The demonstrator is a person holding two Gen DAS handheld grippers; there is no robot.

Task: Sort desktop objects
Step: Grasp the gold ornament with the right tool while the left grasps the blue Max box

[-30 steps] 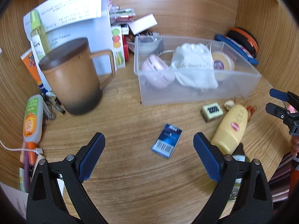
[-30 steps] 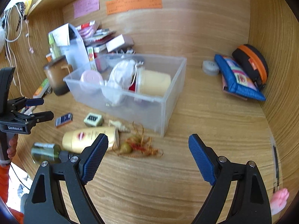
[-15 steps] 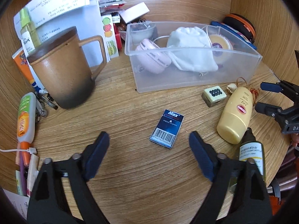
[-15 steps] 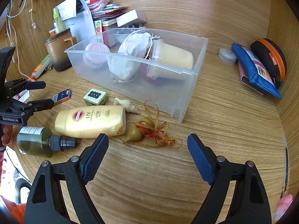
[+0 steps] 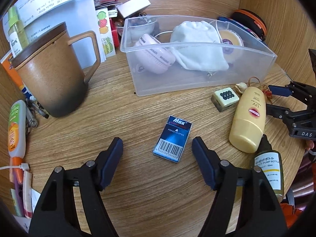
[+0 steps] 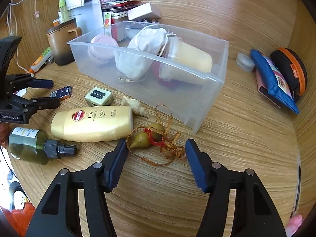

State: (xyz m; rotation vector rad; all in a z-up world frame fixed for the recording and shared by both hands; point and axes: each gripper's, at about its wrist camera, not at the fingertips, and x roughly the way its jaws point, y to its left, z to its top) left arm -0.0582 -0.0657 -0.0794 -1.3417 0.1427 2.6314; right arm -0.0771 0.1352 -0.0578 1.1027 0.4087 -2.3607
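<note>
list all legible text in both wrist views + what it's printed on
"Max", "PRESS TO OPEN": blue staple box.
"UV", "PERFECT MILK": yellow sunscreen bottle; its smaller print is blurred.
"PUMP BOTTLE", with Japanese script: green pump bottle.
"GenRobot.AI": left gripper.
"DAS": right gripper.
Brand print on the pink round case: blurred.
Papers behind the brown mug: too small.

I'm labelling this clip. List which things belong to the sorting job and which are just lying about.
Job: clear bin, blue staple box, mahjong tile, sunscreen tube, green pump bottle, gourd charm, seashell.

Lying about: lidded mug, pouches, papers.
</note>
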